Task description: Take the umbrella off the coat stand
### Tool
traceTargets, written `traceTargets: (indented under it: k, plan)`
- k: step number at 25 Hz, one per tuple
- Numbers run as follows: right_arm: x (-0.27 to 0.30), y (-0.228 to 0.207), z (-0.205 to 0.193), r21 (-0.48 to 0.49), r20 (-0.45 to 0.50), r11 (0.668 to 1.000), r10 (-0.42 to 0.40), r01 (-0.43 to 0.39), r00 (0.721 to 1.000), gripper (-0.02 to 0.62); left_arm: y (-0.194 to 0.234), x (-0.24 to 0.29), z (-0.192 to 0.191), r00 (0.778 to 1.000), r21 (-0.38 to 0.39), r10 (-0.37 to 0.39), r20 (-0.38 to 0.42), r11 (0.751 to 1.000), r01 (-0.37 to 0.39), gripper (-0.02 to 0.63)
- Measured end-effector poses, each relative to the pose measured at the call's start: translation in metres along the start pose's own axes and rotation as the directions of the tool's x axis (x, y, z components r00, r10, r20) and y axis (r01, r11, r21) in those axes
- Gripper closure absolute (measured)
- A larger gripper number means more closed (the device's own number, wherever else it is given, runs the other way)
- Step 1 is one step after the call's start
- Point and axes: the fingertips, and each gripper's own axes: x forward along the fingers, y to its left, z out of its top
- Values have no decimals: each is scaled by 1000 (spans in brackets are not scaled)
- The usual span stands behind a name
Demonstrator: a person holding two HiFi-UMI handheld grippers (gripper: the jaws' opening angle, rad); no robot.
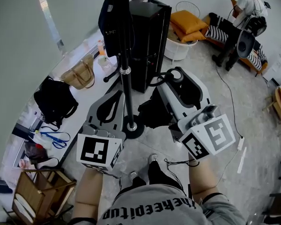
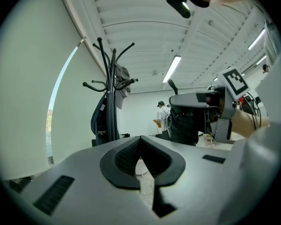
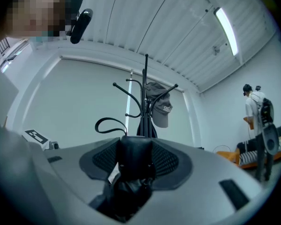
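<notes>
Squarely between its jaws, the right gripper [image 3: 135, 149] pinches the umbrella [image 3: 130, 175], off the coat stand [image 3: 144, 102].

Interior of a recording studio or test lab furnished with household props. White walls, a ribbed ceiling [image 2: 145, 27] with strip lights [image 2: 171, 68], and a grey polished floor [image 1: 253, 139] crossed by a loose cable [image 1: 231, 99] frame a coat stand [image 1: 126, 69], orange cushions [image 1: 188, 21], a tan handbag [image 1: 79, 74] and a second person [image 3: 254, 108] wearing a backpack.
</notes>
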Motion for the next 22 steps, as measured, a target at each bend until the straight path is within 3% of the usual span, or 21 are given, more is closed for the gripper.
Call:
traceTargets:
  k: [10,22]
  plan:
    - [-53,17,-19,-2,-39,997,-82,82,996,383,-21,-32,-4,999,-14,-38,-5,999,38,591]
    - [-70,23,-19,-1,-48,992,-129,130,990,383,-20,-43,9,999,-21,-42,27,999,43,591]
